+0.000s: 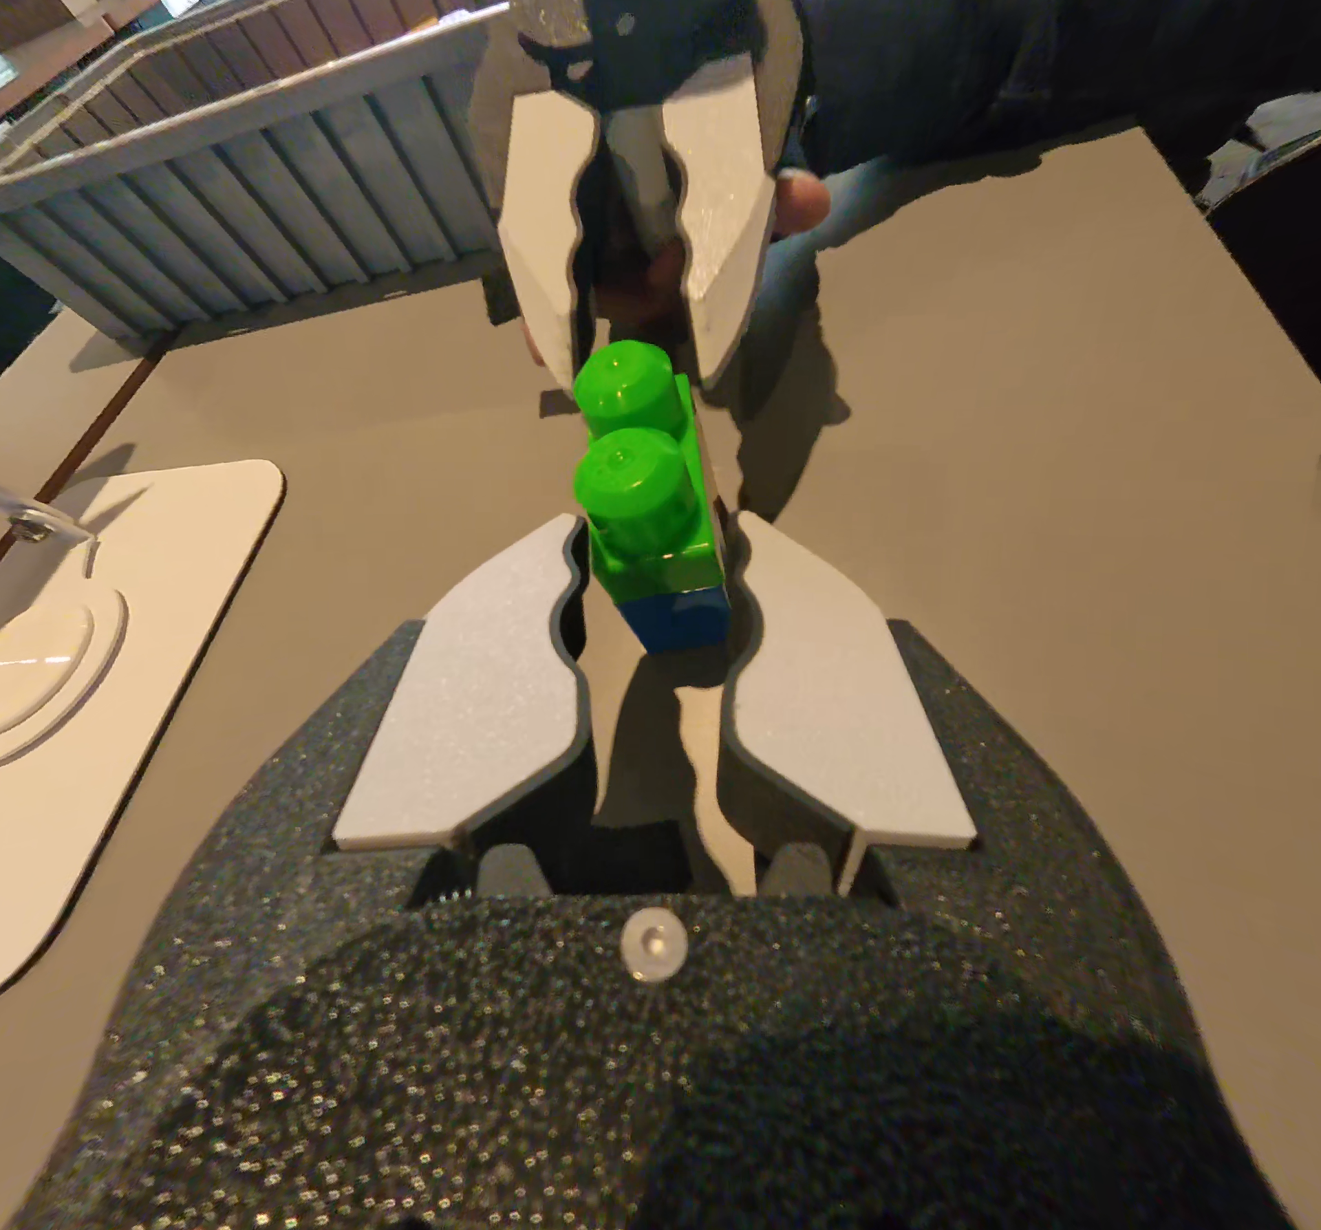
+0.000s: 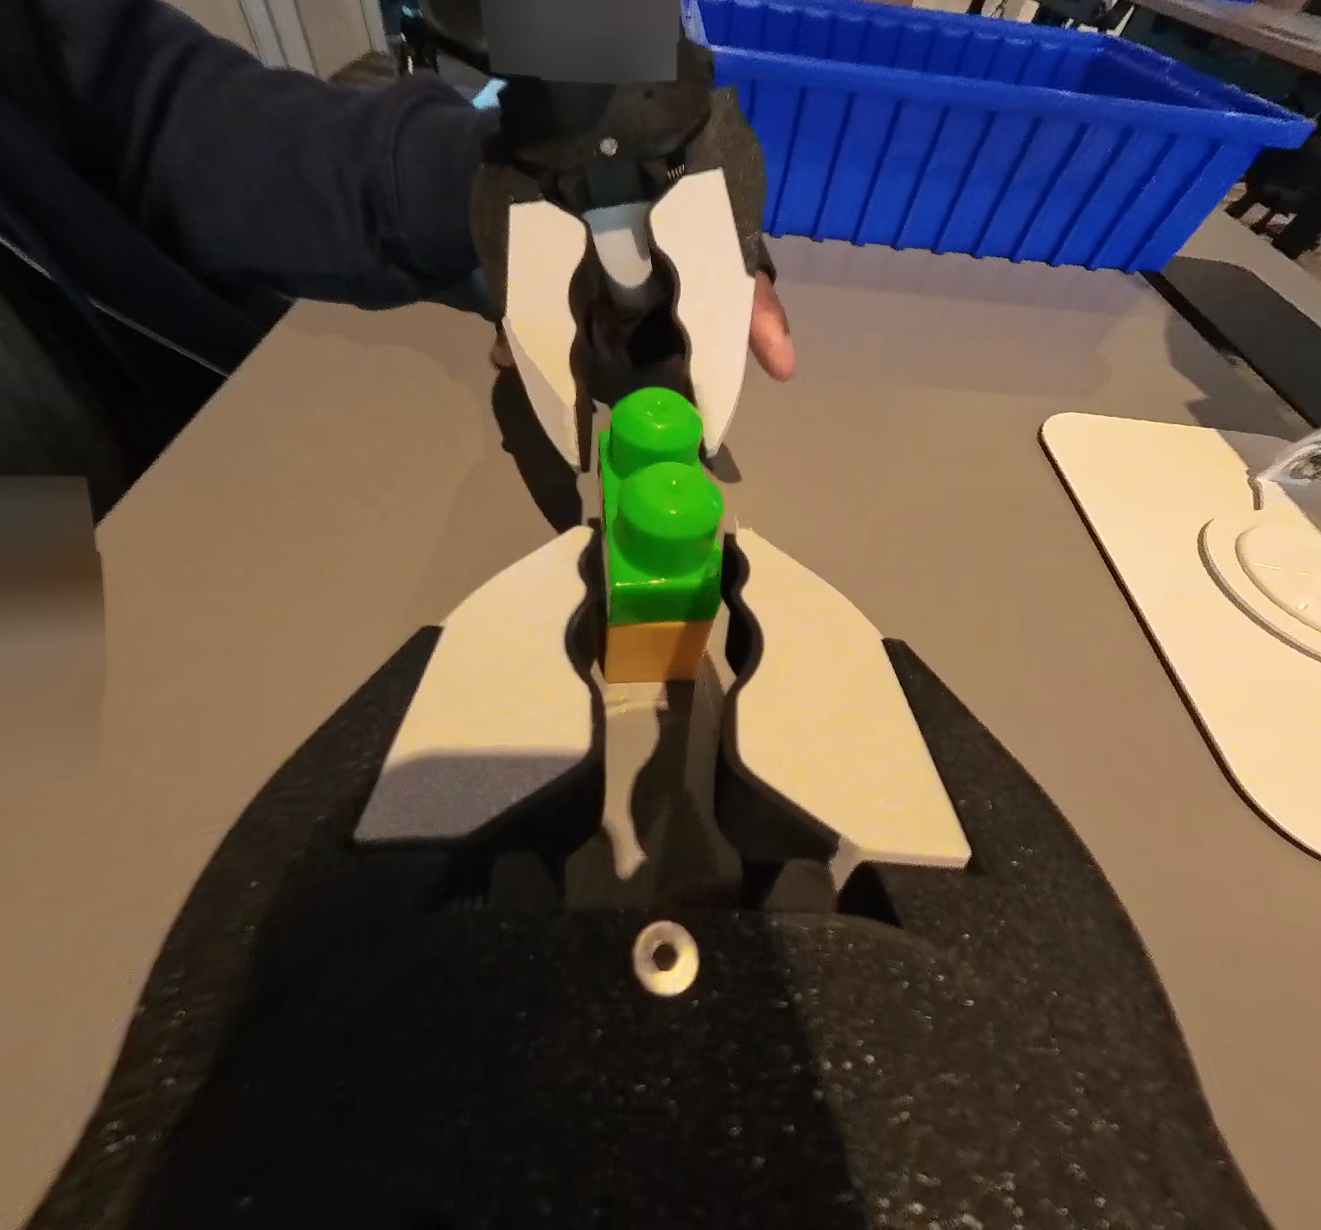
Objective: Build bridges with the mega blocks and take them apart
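Note:
A small bridge stands on the grey table: a green two-stud block (image 1: 643, 481) lies across a blue block (image 1: 683, 620) and a yellow block (image 2: 654, 649). My left gripper (image 1: 661, 538) is closed around the blue end, its fingers against the block sides. My right gripper (image 2: 663, 545) is closed around the yellow end in the same way. The two grippers face each other. The right gripper (image 1: 640, 374) shows beyond the green block in the left wrist view, and the left gripper (image 2: 643, 442) shows beyond it in the right wrist view. The bridge looks slightly tilted in the left wrist view.
A white board with a clear round stand (image 1: 107, 624) lies to one side; it also shows in the right wrist view (image 2: 1179, 588). A grey ribbed bin (image 1: 250, 195) and blue bins (image 2: 965, 145) stand past the table edge. A person's dark sleeves (image 2: 250, 159) reach in. About 4 cm separates my left fingertips from my right.

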The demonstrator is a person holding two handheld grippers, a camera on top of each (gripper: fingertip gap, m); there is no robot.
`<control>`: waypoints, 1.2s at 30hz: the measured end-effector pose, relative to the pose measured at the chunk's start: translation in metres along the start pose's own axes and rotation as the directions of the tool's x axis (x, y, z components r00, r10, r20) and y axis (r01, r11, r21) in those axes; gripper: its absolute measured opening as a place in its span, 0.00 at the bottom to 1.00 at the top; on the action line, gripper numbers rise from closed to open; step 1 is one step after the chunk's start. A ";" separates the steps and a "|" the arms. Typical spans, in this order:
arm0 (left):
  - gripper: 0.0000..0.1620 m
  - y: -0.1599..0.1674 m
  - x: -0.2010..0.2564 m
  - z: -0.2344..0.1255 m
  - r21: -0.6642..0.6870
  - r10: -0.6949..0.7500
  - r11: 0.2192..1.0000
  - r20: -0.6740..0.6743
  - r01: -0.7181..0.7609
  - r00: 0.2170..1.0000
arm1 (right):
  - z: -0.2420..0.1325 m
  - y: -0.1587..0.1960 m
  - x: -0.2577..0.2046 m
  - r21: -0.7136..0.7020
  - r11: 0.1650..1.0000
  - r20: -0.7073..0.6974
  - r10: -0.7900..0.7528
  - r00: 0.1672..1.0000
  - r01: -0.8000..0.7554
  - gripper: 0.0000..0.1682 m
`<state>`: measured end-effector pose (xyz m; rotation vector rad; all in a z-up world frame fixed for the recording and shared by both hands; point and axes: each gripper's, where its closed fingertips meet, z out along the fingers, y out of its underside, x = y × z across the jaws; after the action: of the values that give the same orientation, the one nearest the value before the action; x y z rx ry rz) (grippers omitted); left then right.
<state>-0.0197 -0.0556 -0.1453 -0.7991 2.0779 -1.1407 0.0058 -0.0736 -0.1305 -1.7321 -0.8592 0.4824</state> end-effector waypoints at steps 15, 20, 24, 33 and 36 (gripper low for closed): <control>0.18 -0.006 -0.002 0.003 0.045 -0.207 0.977 -0.057 0.210 0.977 | 0.006 0.003 0.002 -0.042 0.995 0.011 0.090 0.996 -0.089 0.16; 0.18 -0.005 -0.003 0.003 0.021 -0.207 0.978 -0.046 0.208 0.977 | 0.006 0.004 0.002 -0.056 0.988 0.016 0.144 0.989 -0.143 0.16; 0.19 -0.005 -0.002 0.003 0.001 -0.187 0.982 -0.056 0.188 0.981 | 0.006 0.005 0.001 -0.070 0.983 0.025 0.172 0.985 -0.170 0.17; 0.19 -0.004 -0.003 0.004 0.002 -0.173 0.985 -0.069 0.174 0.983 | 0.010 0.006 0.000 -0.085 0.981 0.034 0.176 0.984 -0.172 0.18; 0.18 -0.006 -0.002 0.004 0.031 -0.194 0.980 -0.065 0.196 0.979 | 0.010 0.005 0.000 -0.074 0.982 0.032 0.175 0.984 -0.172 0.18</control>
<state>-0.0141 -0.0583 -0.1416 -0.9782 2.0571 -1.3203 0.0008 -0.0678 -0.1384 -1.8784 -0.7634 0.6087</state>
